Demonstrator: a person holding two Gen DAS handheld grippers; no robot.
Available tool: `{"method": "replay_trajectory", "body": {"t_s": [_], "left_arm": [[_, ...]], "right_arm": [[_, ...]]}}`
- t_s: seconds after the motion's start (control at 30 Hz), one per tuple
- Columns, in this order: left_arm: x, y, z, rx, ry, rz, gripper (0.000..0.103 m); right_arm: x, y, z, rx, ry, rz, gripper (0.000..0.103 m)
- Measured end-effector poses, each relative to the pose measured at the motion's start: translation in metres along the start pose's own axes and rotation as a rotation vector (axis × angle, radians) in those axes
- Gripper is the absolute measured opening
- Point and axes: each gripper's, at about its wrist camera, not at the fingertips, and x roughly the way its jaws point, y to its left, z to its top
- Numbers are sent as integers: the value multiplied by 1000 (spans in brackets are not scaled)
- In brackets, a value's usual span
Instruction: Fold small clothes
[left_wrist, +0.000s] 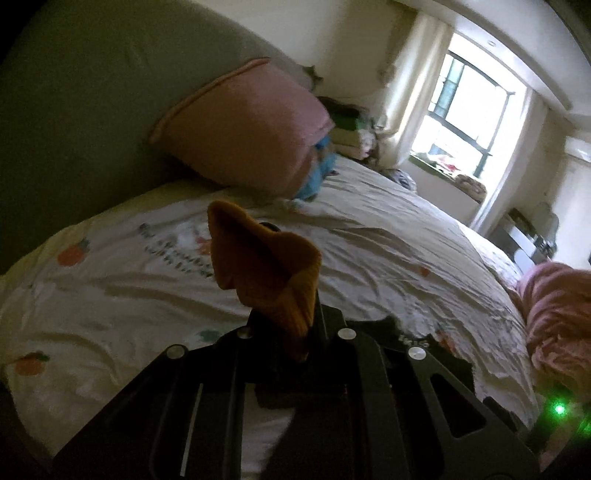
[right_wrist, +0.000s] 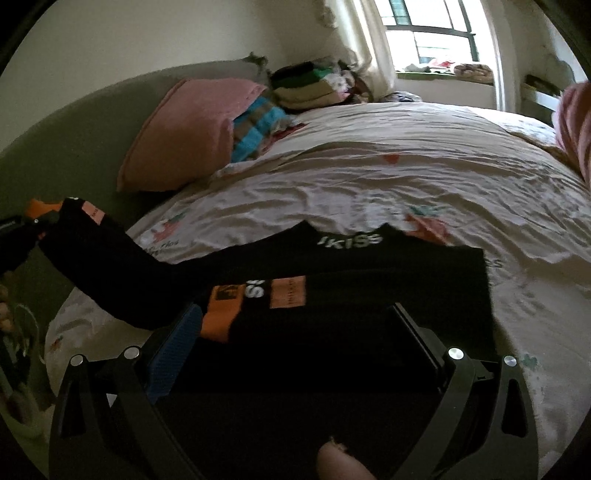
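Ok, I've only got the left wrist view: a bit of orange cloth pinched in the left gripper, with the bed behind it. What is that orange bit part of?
Observer: It is the end of a long black garment with orange patches. The garment stretches from the left gripper across to the right gripper.
Operator: Is the right one clamped on it?
Observer: It doesn't look like it. Its jaws stand wide apart and the garment lies draped over them.
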Motion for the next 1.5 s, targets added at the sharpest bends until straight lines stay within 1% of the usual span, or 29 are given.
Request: {"method": "replay_trajectory", "body": {"t_s": [0.27,0.3,0.43,0.53,0.7,0.93,1.0,1.23,1.27,1.3,1.33,1.4,1.43,1.5], "left_arm": [[11,-66,2,86,22,-95,5],[13,-79,1,108,21,-109,5],[19,-110,-3,151,40,-168,5],[26,-131,-12,189,57,-184,5],[48,-156,-36,220,128,-236,3],[83,-175,-82,247,256,-270,3],[94,-177,-95,245,300,-288,3],[112,-193,-130,306,399,-332,4],[115,-194,-136,309,415,-344,6],[116,-194,-139,313,427,-353,12],[118,-195,-144,318,442,-361,15],[121,-197,-153,326,480,-383,31],[122,-197,-156,328,492,-394,34],[122,-195,-161,313,516,-430,47]], "right_arm": [[-20,-42,2,76,-43,-37,98],[-24,-49,1,89,-49,-40,98],[-32,-68,1,123,-67,-52,98],[-38,-82,0,143,-79,-65,98],[-50,-106,-3,177,-95,-100,98],[-59,-135,-10,235,-101,-146,98],[-60,-139,-12,240,-100,-154,98],[-54,-147,-19,256,-64,-180,98],[-53,-147,-20,256,-59,-182,98],[-51,-147,-21,253,-49,-190,98],[-50,-147,-22,250,-41,-193,98],[-48,-147,-24,249,-28,-199,98],[-47,-147,-25,248,-19,-204,98],[-43,-147,-28,247,3,-205,98]]}}
